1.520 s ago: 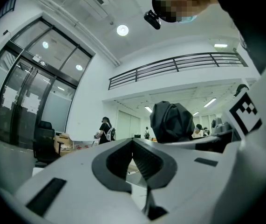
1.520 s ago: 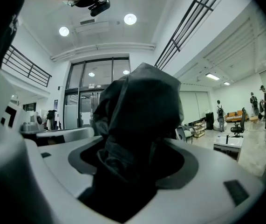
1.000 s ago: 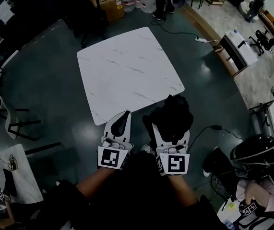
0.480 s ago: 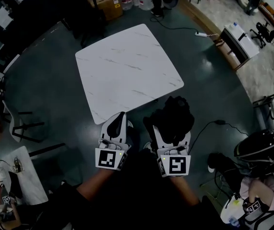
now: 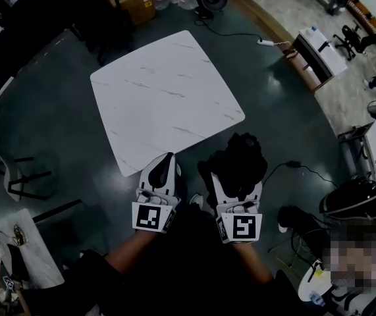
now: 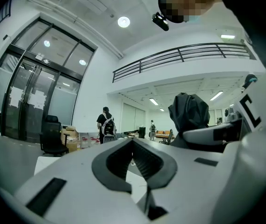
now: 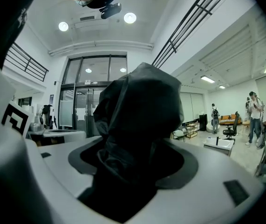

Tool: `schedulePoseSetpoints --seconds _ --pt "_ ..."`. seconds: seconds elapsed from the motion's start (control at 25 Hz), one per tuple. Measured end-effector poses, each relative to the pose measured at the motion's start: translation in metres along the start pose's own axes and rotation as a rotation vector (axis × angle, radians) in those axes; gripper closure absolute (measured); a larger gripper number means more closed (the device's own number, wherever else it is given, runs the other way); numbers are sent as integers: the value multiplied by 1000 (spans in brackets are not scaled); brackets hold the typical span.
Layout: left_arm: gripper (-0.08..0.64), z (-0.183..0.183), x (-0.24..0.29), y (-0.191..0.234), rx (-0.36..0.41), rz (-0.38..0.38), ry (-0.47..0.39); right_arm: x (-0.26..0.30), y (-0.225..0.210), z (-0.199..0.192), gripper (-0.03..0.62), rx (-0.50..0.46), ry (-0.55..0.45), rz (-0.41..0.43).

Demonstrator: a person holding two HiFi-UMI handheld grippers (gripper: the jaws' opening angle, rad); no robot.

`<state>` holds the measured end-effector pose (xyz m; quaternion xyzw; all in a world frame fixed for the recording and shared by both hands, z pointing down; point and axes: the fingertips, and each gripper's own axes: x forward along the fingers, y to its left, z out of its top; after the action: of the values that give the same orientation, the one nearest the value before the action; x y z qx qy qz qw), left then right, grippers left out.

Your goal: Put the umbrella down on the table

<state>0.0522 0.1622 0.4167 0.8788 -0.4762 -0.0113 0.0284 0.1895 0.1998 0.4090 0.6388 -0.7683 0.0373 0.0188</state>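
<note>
Umbrella (image 5: 242, 162) sits clamped between the jaws of the right gripper (image 5: 235, 178); the left gripper (image 5: 166, 160) is closed, empty.

Umbrella (image 5: 238, 162): black, folded, with the fabric bunched into a loose, crinkled bundle. It is clamped between the jaws of the right tongs (image 5: 232, 180). In the right gripper view the dark cloth (image 7: 137, 120) fills the gap between the jaws and bulges out past their tips. It is not on the surface (image 5: 164, 97). In the head view it sits over the dark floor, just off the near edge by the right-hand corner. The surface is a square top, white with faint grey marbling.
</note>
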Motion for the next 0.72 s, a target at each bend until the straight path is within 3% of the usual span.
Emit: schedulePoseSetpoints --seconds 0.48,0.72 --pt "552 6 56 56 -82 -33 -35 90 20 4 252 -44 77 14" --pt "552 14 91 105 -111 -51 -45 144 27 21 252 -40 49 47"
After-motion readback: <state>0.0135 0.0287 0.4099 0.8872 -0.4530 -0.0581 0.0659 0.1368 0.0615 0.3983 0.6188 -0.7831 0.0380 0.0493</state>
